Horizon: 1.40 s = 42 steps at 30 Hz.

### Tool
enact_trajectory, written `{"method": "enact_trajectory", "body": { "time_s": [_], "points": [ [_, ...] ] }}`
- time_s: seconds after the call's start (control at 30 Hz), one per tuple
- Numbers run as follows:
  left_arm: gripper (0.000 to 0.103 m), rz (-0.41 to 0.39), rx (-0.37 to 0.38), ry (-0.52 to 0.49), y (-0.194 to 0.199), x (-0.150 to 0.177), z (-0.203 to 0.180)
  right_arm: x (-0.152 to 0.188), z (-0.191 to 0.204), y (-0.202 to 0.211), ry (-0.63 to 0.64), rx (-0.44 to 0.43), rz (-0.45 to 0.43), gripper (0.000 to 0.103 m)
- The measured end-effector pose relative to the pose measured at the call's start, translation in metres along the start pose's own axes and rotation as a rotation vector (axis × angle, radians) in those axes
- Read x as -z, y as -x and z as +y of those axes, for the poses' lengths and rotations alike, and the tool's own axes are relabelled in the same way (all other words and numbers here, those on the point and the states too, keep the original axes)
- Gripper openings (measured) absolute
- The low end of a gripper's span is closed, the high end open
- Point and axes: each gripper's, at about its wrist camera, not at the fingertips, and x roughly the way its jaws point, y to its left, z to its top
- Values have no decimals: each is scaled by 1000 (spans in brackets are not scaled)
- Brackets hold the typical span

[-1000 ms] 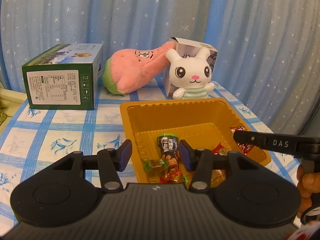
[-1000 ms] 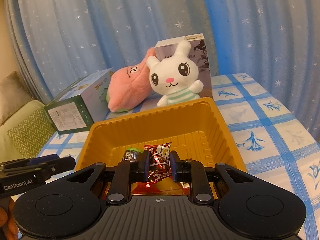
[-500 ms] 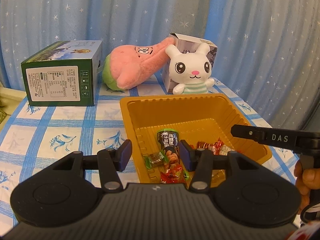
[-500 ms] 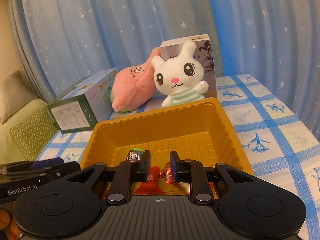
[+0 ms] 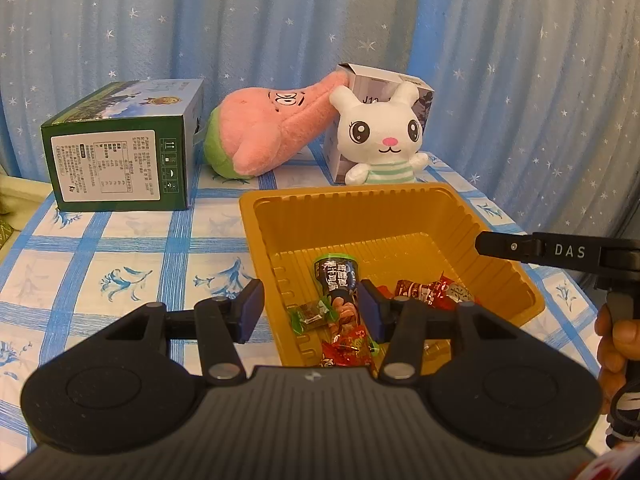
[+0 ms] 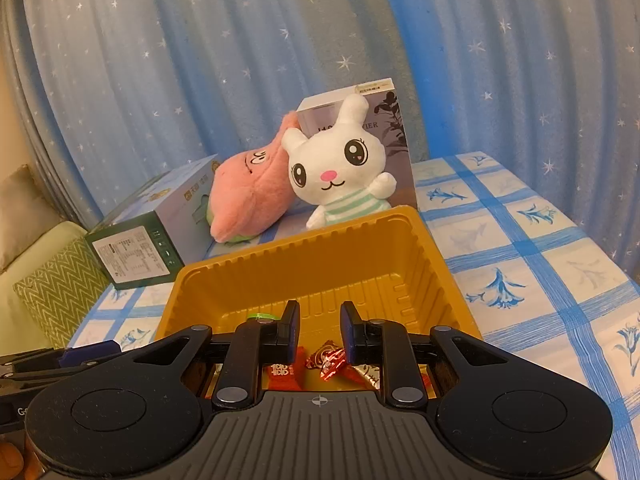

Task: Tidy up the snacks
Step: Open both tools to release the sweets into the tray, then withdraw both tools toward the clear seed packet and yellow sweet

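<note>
A golden plastic tray (image 5: pixel 360 220) sits on the checked cloth, holding a dark cone-shaped snack packet (image 5: pixel 338 280), a green candy (image 5: pixel 312 314) and several red candies (image 5: pixel 424 290). My left gripper (image 5: pixel 310 306) is open and empty at the tray's near left corner, one finger outside the wall and one over the snacks. My right gripper (image 6: pixel 320 320) hovers over the tray's (image 6: pixel 320 264) near end, pads close together with nothing between them. Red candies (image 6: pixel 328 360) lie just below it. From the left wrist it shows as a black bar (image 5: pixel 482 245) over the tray's right rim.
A green box (image 5: pixel 120 160), a pink plush (image 5: pixel 268 132), a white rabbit plush (image 5: pixel 380 136) and a grey box (image 5: pixel 376 84) line the back of the table, before a blue curtain. A hand (image 5: pixel 616 340) holds the right gripper. A sofa cushion (image 6: pixel 52 292) lies off the left edge.
The red candy that stood between my right pads a second ago now lies in the tray below them. In the left wrist view it has gone from the right gripper's tip. The left gripper is unchanged.
</note>
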Motion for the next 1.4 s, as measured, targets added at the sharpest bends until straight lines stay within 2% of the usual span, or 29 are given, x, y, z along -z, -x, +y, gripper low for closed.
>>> {"method": "enact_trajectory", "body": {
  "time_s": [0.33,0.6,0.63,0.67,0.73,0.77,1.17,1.4],
  "points": [
    [49,3,-3,-6,0,1,0,0,1,1,14,7,0,22],
    [51,4,-6,-25,13,7,1,9,11,12,86,26,-9,23],
    [52,5,-7,-27,16,8,1,11,13,14,93,25,-10,27],
    [53,5,-7,-29,19,9,1,12,14,16,98,23,-9,37],
    [54,1,-8,-29,27,11,2,17,16,21,106,16,-15,49],
    [55,-1,-9,-27,31,13,3,19,18,24,113,13,-17,51],
    [59,47,-50,5,80,54,17,60,31,68,164,-24,64,52],
    [65,29,-49,33,119,77,11,89,44,93,174,-40,95,52]
  ]
}}
